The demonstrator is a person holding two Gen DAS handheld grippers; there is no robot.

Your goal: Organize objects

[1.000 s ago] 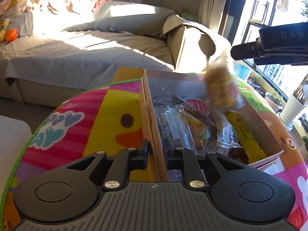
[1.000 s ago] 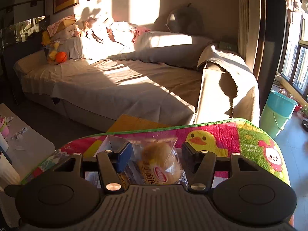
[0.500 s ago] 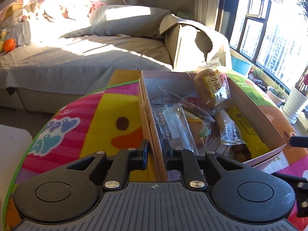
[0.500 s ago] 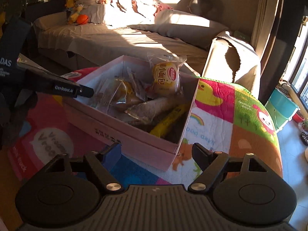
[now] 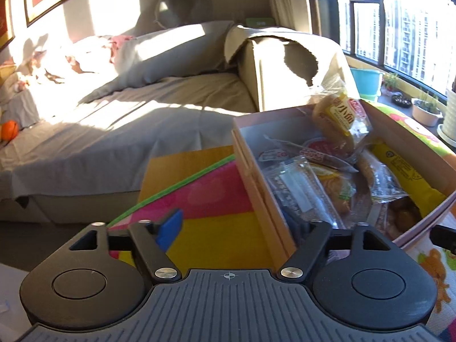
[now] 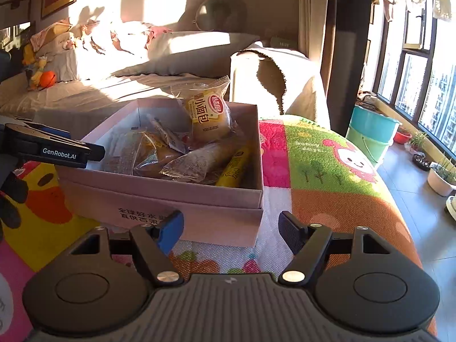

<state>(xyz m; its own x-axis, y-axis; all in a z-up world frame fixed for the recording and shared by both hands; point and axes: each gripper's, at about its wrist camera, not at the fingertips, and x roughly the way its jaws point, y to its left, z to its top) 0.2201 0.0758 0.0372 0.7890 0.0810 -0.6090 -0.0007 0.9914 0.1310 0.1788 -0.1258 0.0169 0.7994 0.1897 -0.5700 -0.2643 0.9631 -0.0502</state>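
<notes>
A pink cardboard box (image 6: 159, 196) stands on a colourful cartoon mat (image 6: 327, 171) and holds several wrapped snacks. A small bread bun in a clear wrapper (image 6: 208, 115) leans upright at the box's far side; it also shows in the left wrist view (image 5: 339, 119). My right gripper (image 6: 230, 228) is open and empty, just in front of the box's near right corner. My left gripper (image 5: 236, 228) is open, with the box's left wall (image 5: 256, 196) between its jaws. In the right wrist view the left gripper (image 6: 57, 149) sits at the box's left edge.
A sofa (image 6: 119, 91) draped in grey cloth stands behind the mat. A teal bucket (image 6: 370, 134) and potted plants (image 6: 443, 175) stand by the windows at the right. An orange ball (image 6: 48, 77) lies on the sofa.
My left gripper has opened from around the box's left wall. My right gripper let go of the bun into the box and drew back to the box's front.
</notes>
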